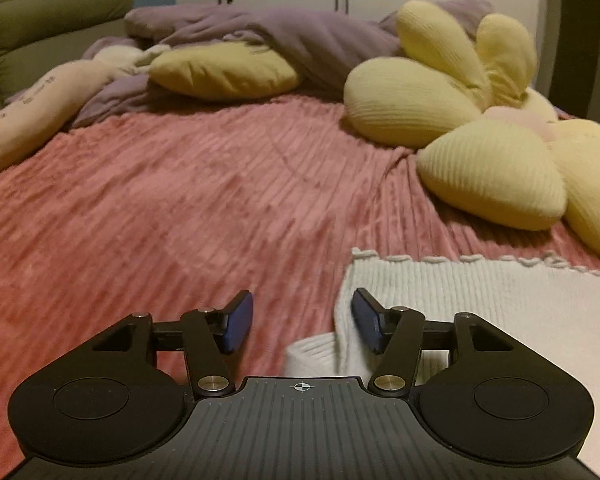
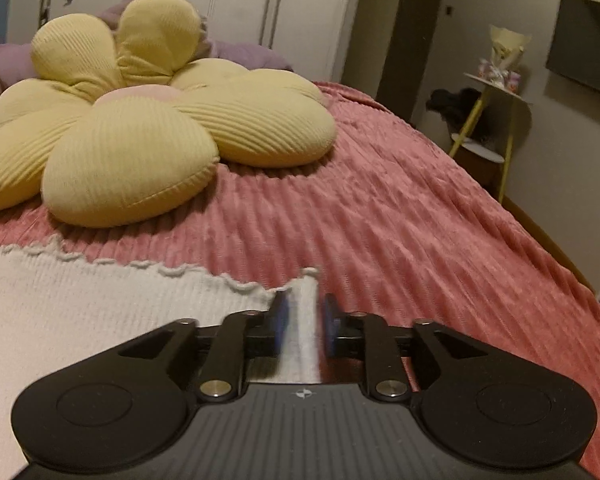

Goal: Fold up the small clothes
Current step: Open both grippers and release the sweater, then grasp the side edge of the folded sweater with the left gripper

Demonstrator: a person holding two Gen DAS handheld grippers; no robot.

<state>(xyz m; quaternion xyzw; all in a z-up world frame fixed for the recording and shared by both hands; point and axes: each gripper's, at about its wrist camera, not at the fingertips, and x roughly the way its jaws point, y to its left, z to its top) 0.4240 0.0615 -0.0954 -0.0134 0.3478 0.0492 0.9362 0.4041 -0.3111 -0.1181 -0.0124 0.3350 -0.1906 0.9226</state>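
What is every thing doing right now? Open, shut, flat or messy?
Left tool: open, nothing between its pads.
Right tool: open, white cloth between its pads.
White knit garment: lying flat on the bed.
Flower pillow: resting on the blanket.
Pink blanket: spread out.
Purple duvet: crumpled.

left gripper (image 1: 302,326) | black ribbed body | blue-padded fingers (image 1: 238,322) | silver screws

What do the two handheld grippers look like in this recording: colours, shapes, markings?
Both match. The left gripper and right gripper each have a matte black ribbed body with two rounded lobes, black linkage arms on silver pivot pins, blue pads on the jaws and a small white crosshair mark at the centre. No cables, hands or sleeves show.
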